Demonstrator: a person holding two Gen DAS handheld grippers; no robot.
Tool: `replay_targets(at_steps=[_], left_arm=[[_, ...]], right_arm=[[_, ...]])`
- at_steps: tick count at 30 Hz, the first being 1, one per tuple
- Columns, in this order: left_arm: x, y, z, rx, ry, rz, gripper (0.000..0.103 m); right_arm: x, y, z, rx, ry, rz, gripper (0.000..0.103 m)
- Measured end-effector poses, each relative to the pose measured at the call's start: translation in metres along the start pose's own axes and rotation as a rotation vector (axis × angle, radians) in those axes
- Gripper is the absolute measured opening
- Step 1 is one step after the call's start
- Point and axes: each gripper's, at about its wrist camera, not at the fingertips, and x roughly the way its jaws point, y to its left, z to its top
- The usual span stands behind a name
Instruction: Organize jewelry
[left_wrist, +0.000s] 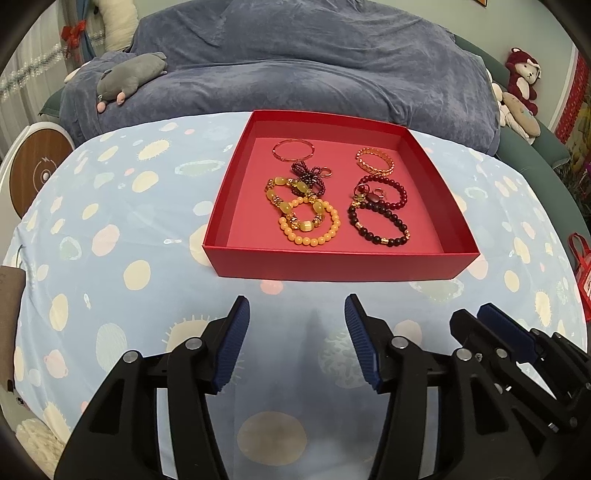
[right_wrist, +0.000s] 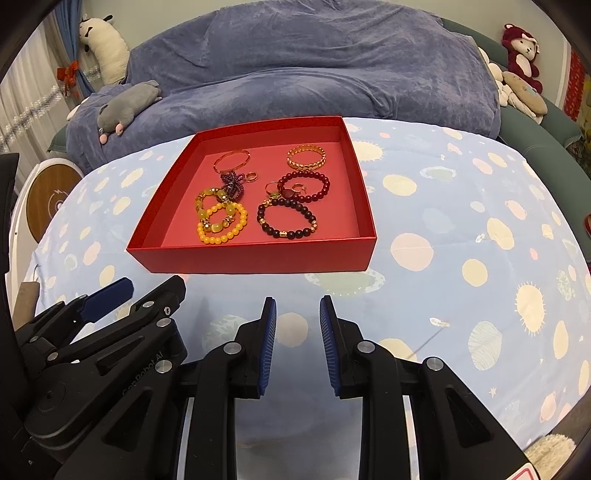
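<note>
A shallow red box (left_wrist: 343, 266) (right_wrist: 251, 260) sits on the table and holds several bracelets and rings: a thin gold bangle (left_wrist: 293, 148), a wide gold bangle (left_wrist: 375, 161), yellow bead bracelets (left_wrist: 310, 221) (right_wrist: 221, 221), a dark red bead bracelet (left_wrist: 391, 192) and a dark bead bracelet (left_wrist: 380, 227) (right_wrist: 288, 218). My left gripper (left_wrist: 297, 310) is open and empty, in front of the box. My right gripper (right_wrist: 297, 310) is open and empty, also in front of the box, beside the left one. It also shows in the left wrist view (left_wrist: 480, 314).
The table wears a light blue cloth with pale spots (left_wrist: 110, 229). Behind it is a sofa under a blue-grey blanket (left_wrist: 295, 66) with a grey plush (left_wrist: 129, 77). A round wooden-faced device (left_wrist: 37, 173) stands at the left. Plush toys (left_wrist: 521, 81) sit at the right.
</note>
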Motion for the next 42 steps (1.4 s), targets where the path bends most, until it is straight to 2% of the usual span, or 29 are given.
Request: replay_targets(at_steps=[6,10,13,21,29,35,37,42], left_arm=[[0.000,0.008,0.004,-0.029,-0.013,0.033,0.071],[-0.001,0.014,0.008,-0.039,-0.024,0.062,0.084],[-0.002,0.018,0.010,-0.050,-0.028,0.064,0.088],[-0.003,0.019,0.011,-0.053,-0.032,0.085,0.094],[0.000,0.021,0.010,-0.042,-0.027,0.106,0.095],[0.001,0.023,0.008,-0.047,-0.023,0.111,0.095],[0.001,0.025,0.008,-0.054,-0.023,0.112,0.095],[0.004,0.028,0.007,-0.062,-0.017,0.106,0.095]], right_arm=[[-0.002,-0.012,0.002,0.033,-0.018,-0.040,0.057],[-0.003,-0.015,0.004,0.038,-0.032,-0.054,0.068],[-0.004,-0.017,0.005,0.051,-0.043,-0.057,0.075],[-0.004,-0.019,0.004,0.065,-0.049,-0.061,0.083],[-0.001,-0.017,0.004,0.034,-0.058,-0.061,0.084],[0.000,-0.017,0.002,0.047,-0.056,-0.069,0.089],[0.001,-0.017,0.002,0.051,-0.054,-0.072,0.096],[0.001,-0.017,0.002,0.051,-0.050,-0.070,0.096]])
